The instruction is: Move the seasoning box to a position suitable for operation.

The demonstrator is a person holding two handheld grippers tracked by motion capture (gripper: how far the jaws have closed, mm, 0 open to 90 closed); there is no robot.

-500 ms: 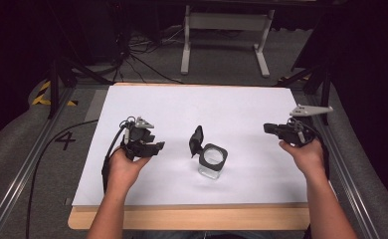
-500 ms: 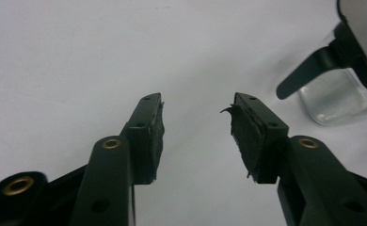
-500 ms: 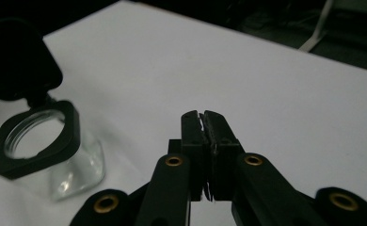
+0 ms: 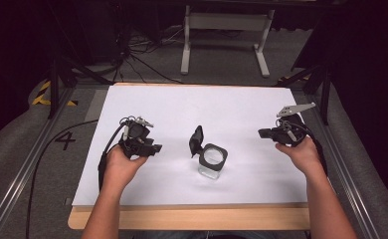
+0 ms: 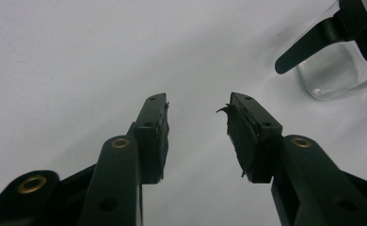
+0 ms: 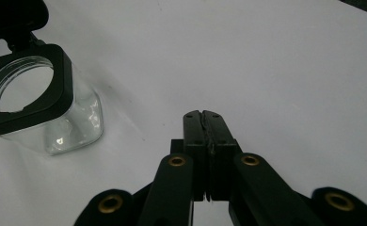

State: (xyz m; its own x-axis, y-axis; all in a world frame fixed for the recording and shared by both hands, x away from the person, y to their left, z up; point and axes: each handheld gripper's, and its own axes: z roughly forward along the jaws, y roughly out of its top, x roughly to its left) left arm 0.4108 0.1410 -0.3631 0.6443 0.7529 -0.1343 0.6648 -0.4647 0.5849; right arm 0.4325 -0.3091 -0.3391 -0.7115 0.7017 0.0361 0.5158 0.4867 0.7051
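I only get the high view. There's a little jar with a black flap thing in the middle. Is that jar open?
Observer: Yes. In the right gripper view the jar has its hinged lid flipped back, and you can look straight down the round mouth.
Operator: Is anything inside?
Observer: It looks empty; the glass is clear to the bottom.
Operator: Are the grabbers open or closed?
Observer: The left gripper has its jaws apart with nothing between them.
Operator: And the other one?
Observer: The right gripper has its jaws pressed together on nothing, off to the side of the jar.
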